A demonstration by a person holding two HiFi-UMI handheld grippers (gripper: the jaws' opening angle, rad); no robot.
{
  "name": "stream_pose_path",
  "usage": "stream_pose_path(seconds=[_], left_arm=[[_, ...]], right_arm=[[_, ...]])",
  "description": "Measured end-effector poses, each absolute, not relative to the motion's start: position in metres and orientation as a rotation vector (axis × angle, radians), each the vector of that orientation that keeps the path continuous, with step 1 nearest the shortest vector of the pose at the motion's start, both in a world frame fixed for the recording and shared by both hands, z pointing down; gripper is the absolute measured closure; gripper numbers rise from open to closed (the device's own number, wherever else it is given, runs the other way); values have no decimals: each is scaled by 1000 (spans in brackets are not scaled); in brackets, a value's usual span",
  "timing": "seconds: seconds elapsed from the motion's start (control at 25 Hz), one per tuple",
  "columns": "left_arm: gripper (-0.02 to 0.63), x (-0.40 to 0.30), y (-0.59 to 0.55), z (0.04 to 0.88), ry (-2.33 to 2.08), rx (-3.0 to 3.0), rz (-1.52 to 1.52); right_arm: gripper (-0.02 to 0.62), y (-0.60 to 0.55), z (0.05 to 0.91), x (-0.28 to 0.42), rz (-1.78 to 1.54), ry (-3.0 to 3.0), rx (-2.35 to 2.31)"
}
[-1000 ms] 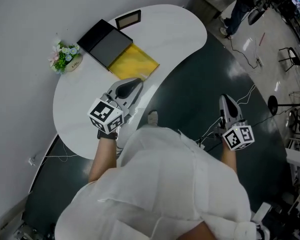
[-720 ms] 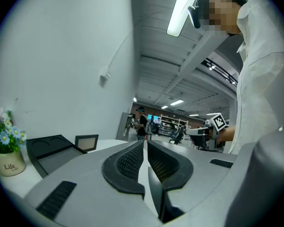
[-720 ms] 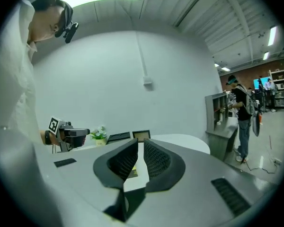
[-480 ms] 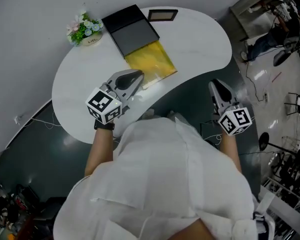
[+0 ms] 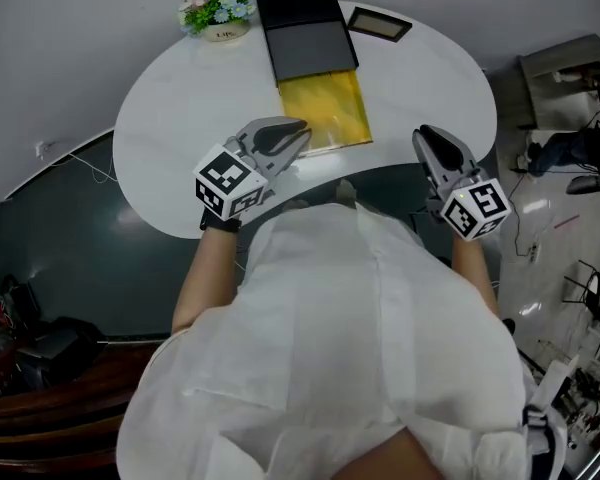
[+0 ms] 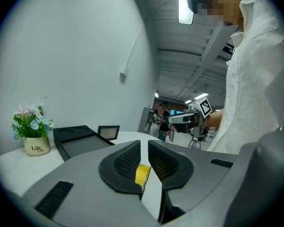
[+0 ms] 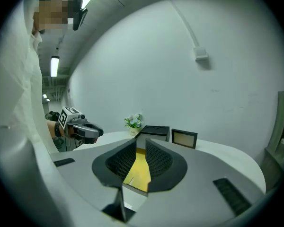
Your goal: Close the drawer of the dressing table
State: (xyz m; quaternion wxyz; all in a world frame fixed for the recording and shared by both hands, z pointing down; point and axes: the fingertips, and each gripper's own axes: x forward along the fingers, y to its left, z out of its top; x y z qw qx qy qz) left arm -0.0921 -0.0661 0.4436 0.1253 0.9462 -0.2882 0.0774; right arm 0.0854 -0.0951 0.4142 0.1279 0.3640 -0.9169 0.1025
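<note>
On the white dressing table a black box stands at the back, and a yellow drawer is drawn out of it toward me. My left gripper hovers at the drawer's near left corner, shut with nothing held. In the left gripper view the yellow drawer shows through the slit of the left gripper. My right gripper is at the table's front edge, right of the drawer and apart from it. Its jaws look shut and empty. In the right gripper view the right gripper points along the drawer.
A flower pot stands at the back left against the wall, and a small picture frame is right of the black box. Dark floor with cables surrounds the table. Equipment and chairs stand to the right.
The right gripper swung in from over the dark floor to the table's front edge beside the drawer. The left gripper shifted a little toward the drawer's corner. My head view turned to face the table.
</note>
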Motion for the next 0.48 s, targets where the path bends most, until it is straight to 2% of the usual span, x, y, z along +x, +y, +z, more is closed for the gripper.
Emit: stream_pose_path(seconds=[0.2,0.48], left_arm=[[510,-61,-61,474,-752,2754,503],[505,-36,-58,516,-599,2731,967]], right_arm=[[552,-119,408,99,267,-2737,939],[552,-149,390,122,275,-2864,905]])
